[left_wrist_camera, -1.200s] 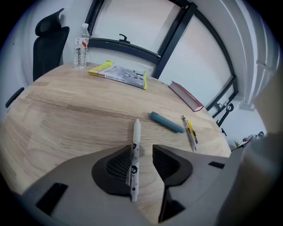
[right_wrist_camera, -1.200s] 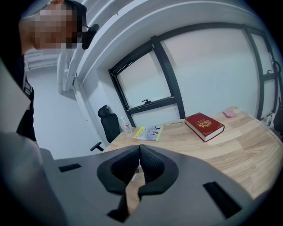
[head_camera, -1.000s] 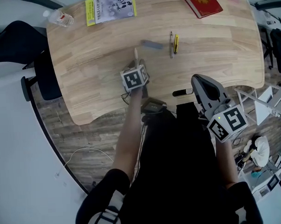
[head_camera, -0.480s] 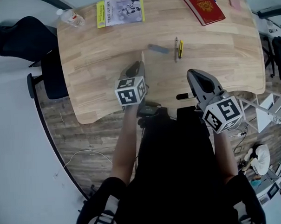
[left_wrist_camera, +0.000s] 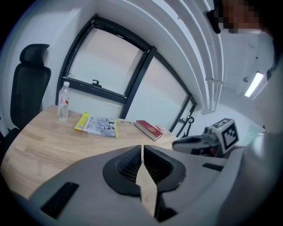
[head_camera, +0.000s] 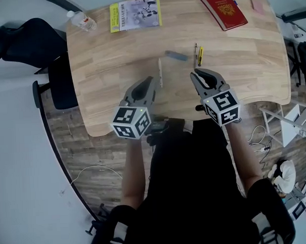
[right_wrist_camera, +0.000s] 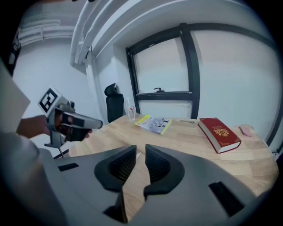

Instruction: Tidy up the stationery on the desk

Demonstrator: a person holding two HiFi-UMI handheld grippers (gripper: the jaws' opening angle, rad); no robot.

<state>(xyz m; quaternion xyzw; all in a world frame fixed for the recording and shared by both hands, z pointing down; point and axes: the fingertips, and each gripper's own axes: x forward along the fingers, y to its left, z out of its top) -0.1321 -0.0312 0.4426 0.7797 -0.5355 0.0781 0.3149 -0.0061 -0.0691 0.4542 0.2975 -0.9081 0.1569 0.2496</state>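
On the wooden desk (head_camera: 105, 70) lie a pale pencil (head_camera: 160, 73), a small grey block (head_camera: 176, 55), a dark pen (head_camera: 195, 50) and a yellow pen (head_camera: 200, 55). My left gripper (head_camera: 150, 81) hovers just left of the pencil near the front edge, jaws together with nothing between them (left_wrist_camera: 142, 148). My right gripper (head_camera: 197, 73) sits a little nearer than the two pens, jaws almost touching and nothing held (right_wrist_camera: 140, 150). Each gripper shows in the other's view: the right gripper (left_wrist_camera: 208, 140), the left gripper (right_wrist_camera: 66, 119).
At the far edge are a water bottle (head_camera: 83, 21), a yellow-and-white booklet (head_camera: 135, 14), a red book (head_camera: 221, 9) and a small pink item (head_camera: 257, 5). A black office chair (head_camera: 23, 46) stands at the left, and a white rack (head_camera: 289, 115) on the floor at the right.
The left gripper drew back toward the desk's front edge, away from the pencil. The right gripper came from beyond the edge forward over the desk, toward the pens.
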